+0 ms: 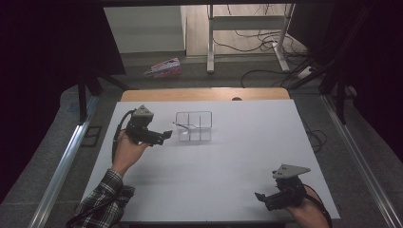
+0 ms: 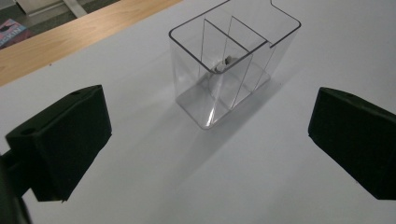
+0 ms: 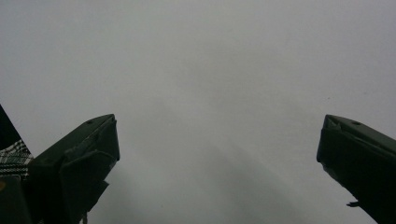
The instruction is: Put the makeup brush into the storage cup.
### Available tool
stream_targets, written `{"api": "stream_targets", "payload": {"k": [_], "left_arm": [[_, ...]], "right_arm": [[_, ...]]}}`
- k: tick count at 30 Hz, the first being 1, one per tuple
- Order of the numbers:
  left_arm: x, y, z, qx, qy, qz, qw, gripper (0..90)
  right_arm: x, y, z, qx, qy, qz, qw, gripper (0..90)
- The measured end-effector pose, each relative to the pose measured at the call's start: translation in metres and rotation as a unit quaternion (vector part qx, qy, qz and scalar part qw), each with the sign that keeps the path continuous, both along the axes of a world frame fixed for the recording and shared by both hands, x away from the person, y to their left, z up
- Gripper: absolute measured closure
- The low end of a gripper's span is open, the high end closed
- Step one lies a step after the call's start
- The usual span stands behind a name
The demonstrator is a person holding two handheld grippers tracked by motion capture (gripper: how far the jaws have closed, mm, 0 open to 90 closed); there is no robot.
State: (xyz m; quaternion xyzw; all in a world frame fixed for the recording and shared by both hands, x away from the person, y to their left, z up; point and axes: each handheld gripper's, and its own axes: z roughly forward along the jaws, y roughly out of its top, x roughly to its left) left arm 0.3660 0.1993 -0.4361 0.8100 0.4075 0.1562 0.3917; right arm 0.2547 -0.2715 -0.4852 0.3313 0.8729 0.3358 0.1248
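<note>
The left gripper point(image 2: 210, 140), jaws wide and empty, faces the clear divided box point(image 2: 231, 60); the right gripper point(image 3: 217, 163) gapes over bare table point(image 3: 210, 70).

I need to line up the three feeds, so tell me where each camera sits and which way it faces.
High view: above the person's side, looking forward and down on the white table; shows both forearms, left tool, right tool.
Left gripper view: rides the left tool, facing the clear divided box; both open jaws show.
Right gripper view: rides the right tool, facing bare tabletop; open jaws, a plaid sleeve.
Shared: high and left gripper views both show the box.
</note>
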Motion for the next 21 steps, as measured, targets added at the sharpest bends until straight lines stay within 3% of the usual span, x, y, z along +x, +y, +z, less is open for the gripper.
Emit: {"api": "stream_targets", "payload": {"k": [21], "left_arm": [[-0.023,0.015,-0.006,-0.02,0.0,0.009,0.9998,0.0]], "right_arm": [[0.0,0.0,0.0,-0.001,0.0,-0.001,1.0,0.0]]}}
